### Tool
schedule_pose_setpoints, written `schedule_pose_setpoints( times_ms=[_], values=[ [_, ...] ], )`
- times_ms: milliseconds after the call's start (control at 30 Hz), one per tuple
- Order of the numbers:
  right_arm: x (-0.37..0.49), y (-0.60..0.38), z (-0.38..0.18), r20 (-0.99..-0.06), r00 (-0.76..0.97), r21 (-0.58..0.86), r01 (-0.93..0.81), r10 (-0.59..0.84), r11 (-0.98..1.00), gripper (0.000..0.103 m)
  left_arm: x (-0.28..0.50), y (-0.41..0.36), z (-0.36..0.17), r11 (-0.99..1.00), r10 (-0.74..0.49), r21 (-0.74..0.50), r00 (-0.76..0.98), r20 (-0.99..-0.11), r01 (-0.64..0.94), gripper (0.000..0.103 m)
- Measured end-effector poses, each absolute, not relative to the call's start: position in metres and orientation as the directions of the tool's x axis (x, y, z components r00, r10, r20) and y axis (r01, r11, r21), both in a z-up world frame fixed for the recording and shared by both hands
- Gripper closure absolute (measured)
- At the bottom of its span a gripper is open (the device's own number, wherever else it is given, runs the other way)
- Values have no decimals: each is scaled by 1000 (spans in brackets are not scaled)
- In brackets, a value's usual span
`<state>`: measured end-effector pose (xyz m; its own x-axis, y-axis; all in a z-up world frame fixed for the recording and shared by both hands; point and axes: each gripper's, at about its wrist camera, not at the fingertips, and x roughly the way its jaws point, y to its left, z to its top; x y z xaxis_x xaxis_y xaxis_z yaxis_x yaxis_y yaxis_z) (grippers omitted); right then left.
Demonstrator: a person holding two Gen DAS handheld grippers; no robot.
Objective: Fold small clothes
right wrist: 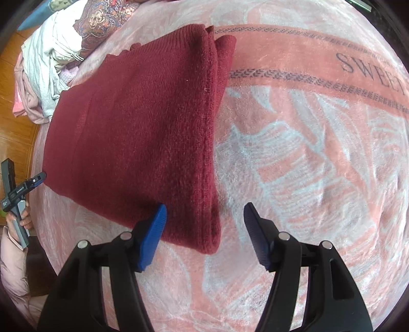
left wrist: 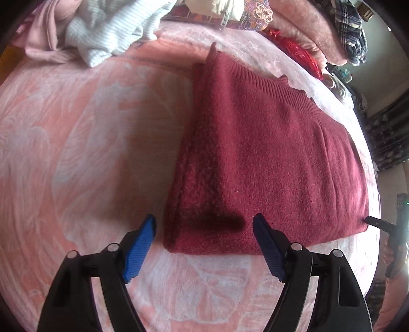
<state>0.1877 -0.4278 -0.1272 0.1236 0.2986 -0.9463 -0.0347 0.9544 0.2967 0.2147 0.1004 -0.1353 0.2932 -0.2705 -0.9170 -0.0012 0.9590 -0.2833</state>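
A dark red knitted sweater (left wrist: 255, 158) lies folded into a thick rectangle on the pink blanket (left wrist: 76, 143). My left gripper (left wrist: 204, 224) is open and empty, hovering over the sweater's near left corner. In the right wrist view the same sweater (right wrist: 143, 132) lies to the left, and my right gripper (right wrist: 204, 212) is open and empty over its near right corner. The right gripper's tip also shows in the left wrist view (left wrist: 378, 223), touching the sweater's right edge. The left gripper also shows in the right wrist view (right wrist: 23, 189), hand-held, at the sweater's left corner.
A heap of unfolded pale clothes (left wrist: 102, 33) lies at the far left of the bed. Patterned fabric (left wrist: 258, 12), a red packet (left wrist: 301, 53) and a plaid garment (left wrist: 352, 33) lie at the back right. The blanket reads "SWEET" (right wrist: 370, 71). Wooden floor (right wrist: 15, 127) shows left.
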Motion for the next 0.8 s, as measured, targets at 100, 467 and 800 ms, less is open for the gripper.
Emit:
schedule_pose_setpoints(
  times_ms=[100, 467, 800],
  values=[
    [197, -424, -135, -940, 106, 324, -22, 325, 946, 40, 223, 94, -142, 954, -290, -301, 272, -918, 1, 25],
    [205, -410, -149, -929, 93, 353, -67, 358, 933, 49, 230, 80, -160, 923, -380, -386, 200, -903, 11, 18],
    [201, -409, -144, -917, 101, 382, -60, 387, 922, 93, 231, 66, -159, 927, -371, -374, 181, -911, 17, 73]
  ],
)
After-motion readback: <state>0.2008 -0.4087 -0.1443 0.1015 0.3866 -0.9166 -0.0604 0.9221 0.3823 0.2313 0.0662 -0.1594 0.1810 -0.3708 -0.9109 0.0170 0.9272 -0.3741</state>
